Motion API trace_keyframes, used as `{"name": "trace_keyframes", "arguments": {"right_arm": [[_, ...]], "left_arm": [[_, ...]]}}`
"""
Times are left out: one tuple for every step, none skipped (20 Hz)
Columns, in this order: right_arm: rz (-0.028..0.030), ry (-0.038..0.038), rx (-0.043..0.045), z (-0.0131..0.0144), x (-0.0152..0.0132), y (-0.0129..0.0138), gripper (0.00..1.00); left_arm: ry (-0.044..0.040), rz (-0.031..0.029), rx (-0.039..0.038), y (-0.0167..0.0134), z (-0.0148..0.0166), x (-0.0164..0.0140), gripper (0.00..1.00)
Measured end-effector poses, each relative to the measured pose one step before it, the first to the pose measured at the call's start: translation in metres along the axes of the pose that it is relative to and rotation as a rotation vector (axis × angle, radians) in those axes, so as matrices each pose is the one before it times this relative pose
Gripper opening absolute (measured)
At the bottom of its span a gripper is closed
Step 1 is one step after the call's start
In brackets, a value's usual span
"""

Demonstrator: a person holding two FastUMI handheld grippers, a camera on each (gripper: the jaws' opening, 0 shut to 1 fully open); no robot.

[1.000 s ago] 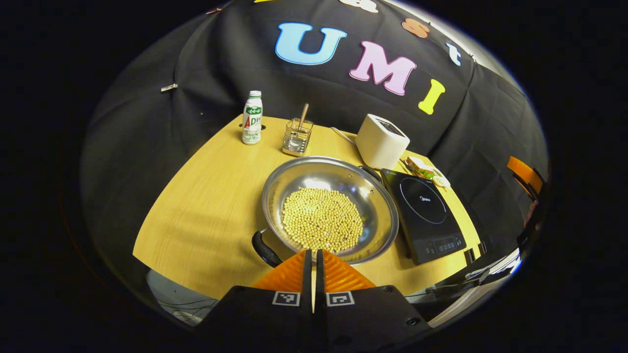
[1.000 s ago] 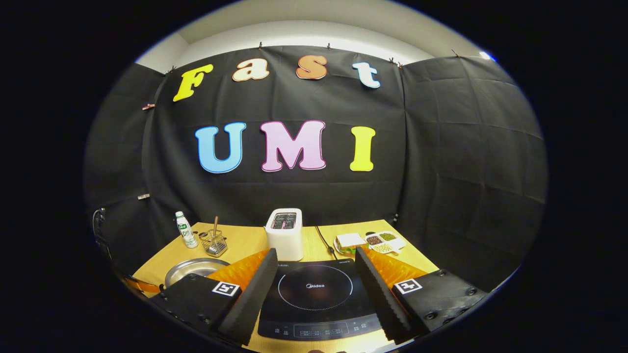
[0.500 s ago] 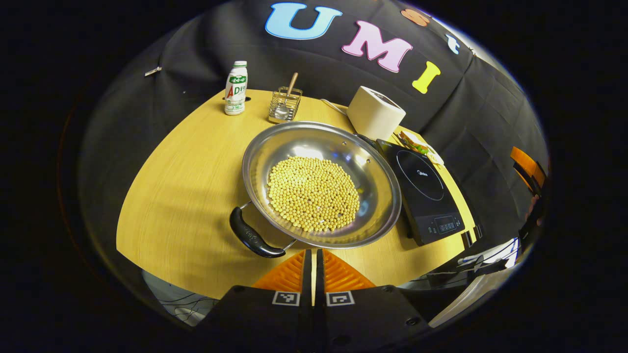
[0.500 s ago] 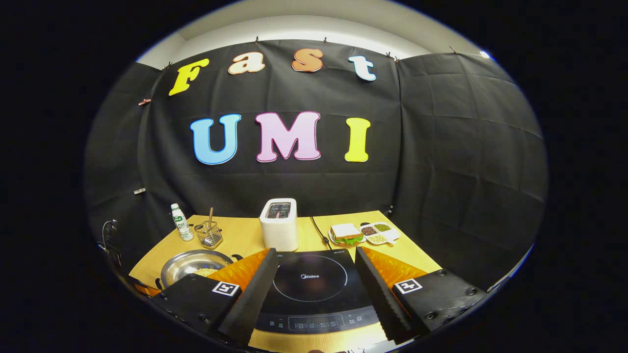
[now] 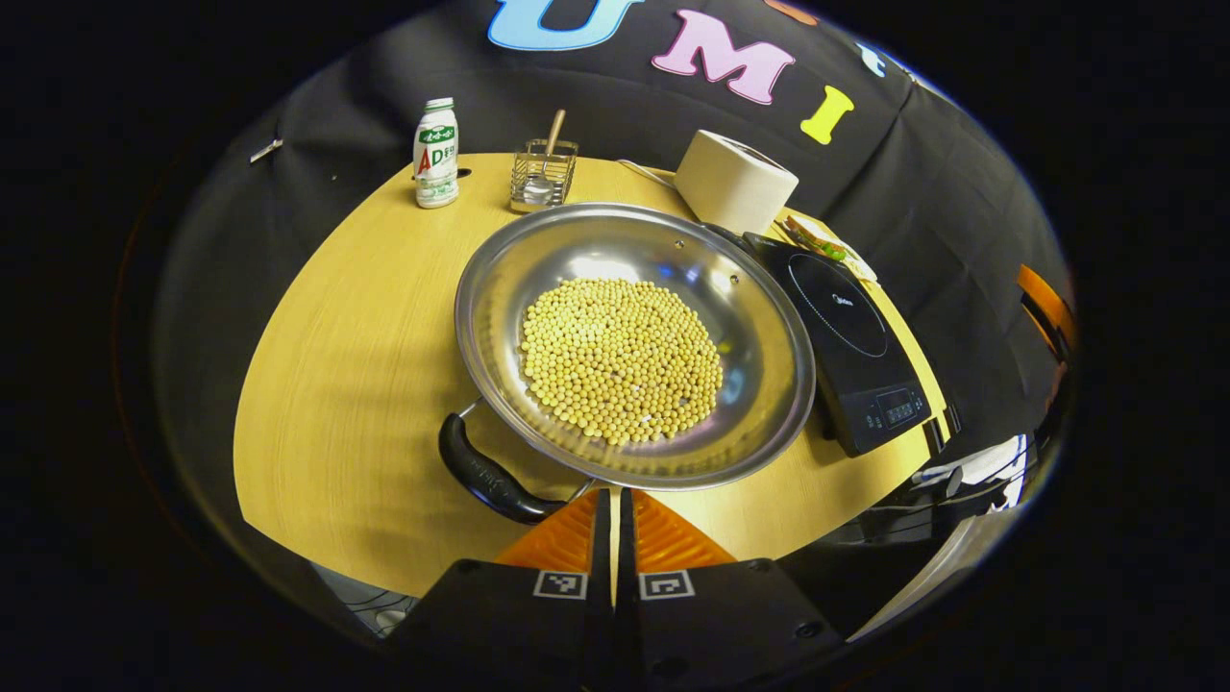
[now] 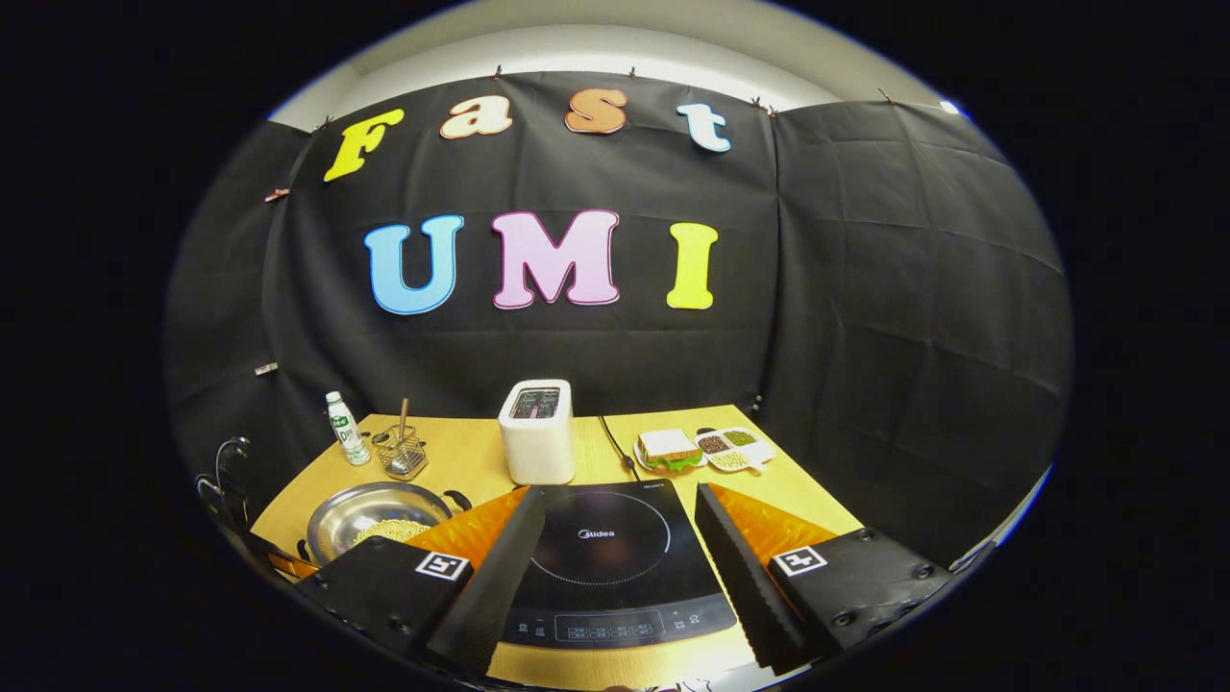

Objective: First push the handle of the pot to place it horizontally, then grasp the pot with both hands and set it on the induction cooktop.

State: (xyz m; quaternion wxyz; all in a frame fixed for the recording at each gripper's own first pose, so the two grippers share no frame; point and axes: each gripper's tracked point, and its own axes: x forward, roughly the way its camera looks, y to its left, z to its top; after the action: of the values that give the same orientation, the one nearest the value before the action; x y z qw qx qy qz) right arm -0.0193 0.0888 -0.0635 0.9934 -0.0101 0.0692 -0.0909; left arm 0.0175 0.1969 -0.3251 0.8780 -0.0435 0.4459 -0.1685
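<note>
While the pot (image 5: 634,336) sits on the surface left of the induction cooktop (image 5: 846,336), its near handle (image 5: 485,473) lies just ahead-left of the closed left hand-held gripper (image 5: 613,505), long axis diagonal. Right hand-held gripper (image 6: 615,548), fingers spread, faces the cooktop, farther off.

One counter (image 5: 365,327). One steel pot (image 5: 750,317) with two black handles, the near one (image 5: 485,476) and the far one (image 6: 459,500); it holds a heap of yellow beans (image 5: 620,360) too many to count. One induction cooktop (image 6: 615,567). One white toaster (image 6: 536,432). One bottle (image 5: 435,154). One wire basket (image 5: 541,175) holding one wooden-handled utensil. One sandwich (image 6: 670,449). One divided dish (image 6: 732,448) with three filled compartments.
</note>
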Motion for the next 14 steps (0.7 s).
{"name": "trace_keyframes", "arguments": {"right_arm": [[-0.00231, 0.00322, 0.00076, -0.00145, 0.00035, -0.00063, 0.98], [-0.00248, 0.00530, 0.00059, -0.00078, 0.00056, -0.00046, 0.98], [-0.00150, 0.00262, 0.00119, -0.00044, 0.00063, -0.00008, 0.98], [-0.00161, -0.00047, 0.00214, 0.00057, -0.00046, -0.00108, 0.98], [-0.00027, 0.00162, 0.00223, -0.00037, 0.00137, 0.00018, 0.99], [-0.00058, 0.00198, 0.00152, -0.00177, 0.00091, -0.00053, 0.98], [-0.00130, 0.00643, 0.00164, -0.00138, 0.00123, 0.00037, 0.98], [-0.00187, 0.00926, 0.00202, -0.00239, 0.00054, -0.00014, 0.98], [0.00097, 0.00383, 0.00173, -0.00073, -0.00009, 0.00132, 0.99], [0.00045, 0.00032, 0.00041, 0.00075, 0.00056, 0.00096, 0.99], [0.00087, -0.00068, -0.00160, 0.00090, 0.00076, 0.00055, 0.99], [0.00060, -0.00184, -0.00224, 0.00126, 0.00034, 0.00037, 0.99], [0.00049, -0.00149, -0.00125, -0.00087, 0.00055, 0.00007, 0.99], [-0.00084, -0.00015, -0.00101, 0.00014, 0.00068, 0.00007, 0.99]], "left_arm": [[0.00407, 0.00962, 0.00746, 0.00319, 0.00116, 0.00134, 0.05], [0.00218, 0.01456, 0.01225, 0.00393, 0.00099, 0.00079, 0.05], [0.00022, 0.01528, 0.00833, 0.00420, 0.00180, 0.00080, 0.03], [0.00079, 0.00932, 0.00252, 0.00319, 0.00077, 0.00105, 0.03], [0.00671, 0.00557, -0.00662, 0.00276, 0.00059, 0.00033, 0.05], [0.00532, 0.00527, -0.01462, 0.00241, 0.00070, 0.00011, 0.05], [0.00712, 0.00275, -0.00779, 0.00133, 0.00034, 0.00021, 0.05], [0.00335, 0.00527, -0.00052, 0.00139, 0.00001, -0.00032, 0.05], [0.00259, 0.00861, 0.00547, 0.00297, 0.00145, -0.00037, 0.05], [0.00264, 0.00734, 0.00458, 0.00241, 0.00066, 0.00170, 0.05], [0.00298, 0.00529, 0.00152, 0.00226, 0.00105, 0.00061, 0.05], [0.00322, 0.00400, -0.00071, 0.00271, 0.00023, 0.00098, 0.05], [0.00249, 0.00471, -0.00213, 0.00277, 0.00115, 0.00029, 0.05], [0.00137, 0.00672, -0.00388, 0.00328, 0.00085, 0.00110, 0.05]]}}
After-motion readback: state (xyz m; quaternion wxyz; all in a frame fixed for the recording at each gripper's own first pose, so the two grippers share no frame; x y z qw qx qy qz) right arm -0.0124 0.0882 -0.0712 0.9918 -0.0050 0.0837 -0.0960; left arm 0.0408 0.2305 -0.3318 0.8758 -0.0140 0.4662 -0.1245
